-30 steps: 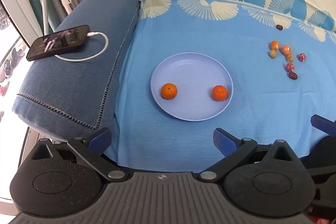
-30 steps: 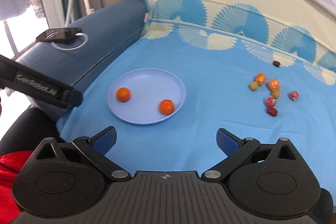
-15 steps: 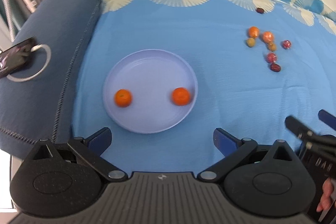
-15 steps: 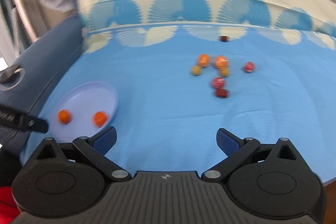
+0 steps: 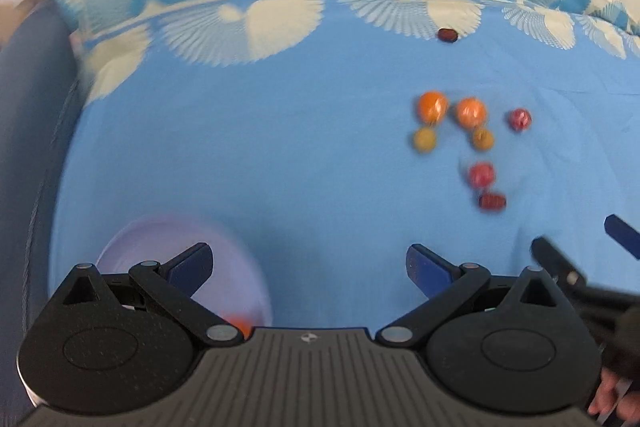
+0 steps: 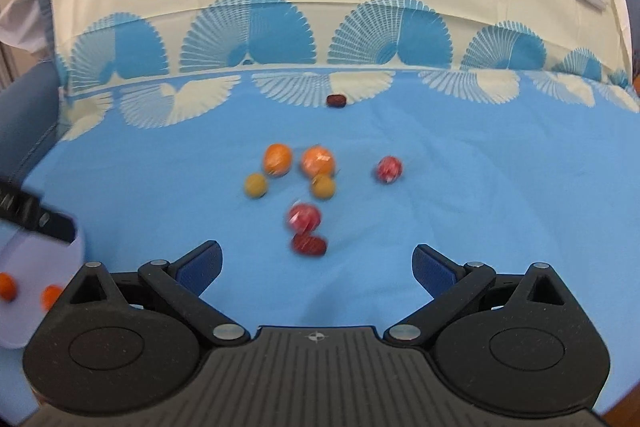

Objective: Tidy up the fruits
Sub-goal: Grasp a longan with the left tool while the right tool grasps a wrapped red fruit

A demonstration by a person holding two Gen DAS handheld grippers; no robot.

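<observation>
A cluster of small fruits lies on the blue cloth: two oranges (image 6: 277,159) (image 6: 318,160), two yellow fruits (image 6: 255,185), red ones (image 6: 304,217) (image 6: 388,169) and a dark red date (image 6: 308,245). The cluster also shows in the left wrist view (image 5: 468,113). One more date (image 6: 335,100) lies farther back. A lilac plate (image 5: 160,243) with two oranges (image 6: 7,285) sits at the left. My right gripper (image 6: 317,263) is open and empty just before the date. My left gripper (image 5: 308,265) is open and empty beside the plate.
The blue cloth (image 6: 500,187) with a fan pattern covers a sofa seat and backrest. A dark blue armrest (image 5: 24,147) rises at the left. The right gripper's finger (image 5: 560,263) shows at the right of the left wrist view.
Both grippers have swung right, from the plate towards the fruit cluster. The plate has slid to the lower left of both views. Both stay open.
</observation>
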